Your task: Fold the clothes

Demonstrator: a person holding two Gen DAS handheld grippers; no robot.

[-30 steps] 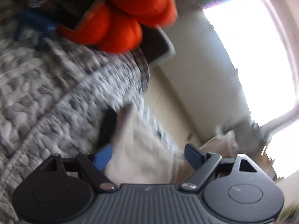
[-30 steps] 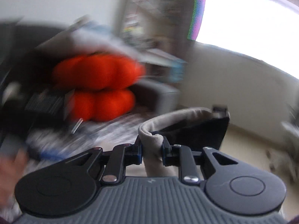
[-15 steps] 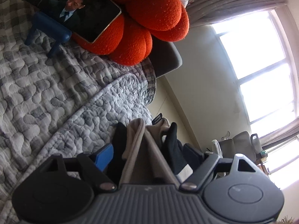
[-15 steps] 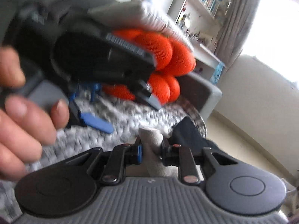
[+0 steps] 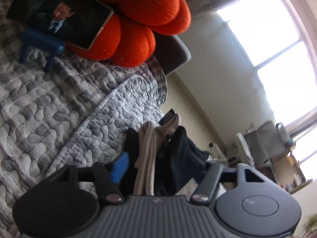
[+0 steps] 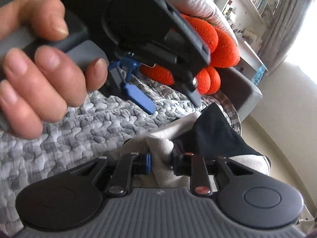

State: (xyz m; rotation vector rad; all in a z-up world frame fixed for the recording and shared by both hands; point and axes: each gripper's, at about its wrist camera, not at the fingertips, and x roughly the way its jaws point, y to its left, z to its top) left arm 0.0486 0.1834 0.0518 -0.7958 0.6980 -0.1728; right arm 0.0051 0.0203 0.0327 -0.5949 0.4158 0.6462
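Beige-and-black garment (image 5: 146,154) at lower centre, above the quilt (image 5: 59,109): right gripper (image 6: 160,158) pinches its bunched edge, jaws easing apart, left gripper (image 5: 162,166) closing around it; transfer step, next needing firm left grasp

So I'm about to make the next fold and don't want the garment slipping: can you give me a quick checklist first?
1. Right gripper pinching the beige-and-black garment: ok for now, though its jaws are opening slightly.
2. Left gripper around the garment: not ok yet; cloth sits between the jaws, which are closing but not visibly pressing.
3. Garment clear of the quilt: ok, it hangs off the edge.
4. Tablet and orange cushion out of the way: ok, both sit farther back.
5. Left hand firm on its handle: ok.
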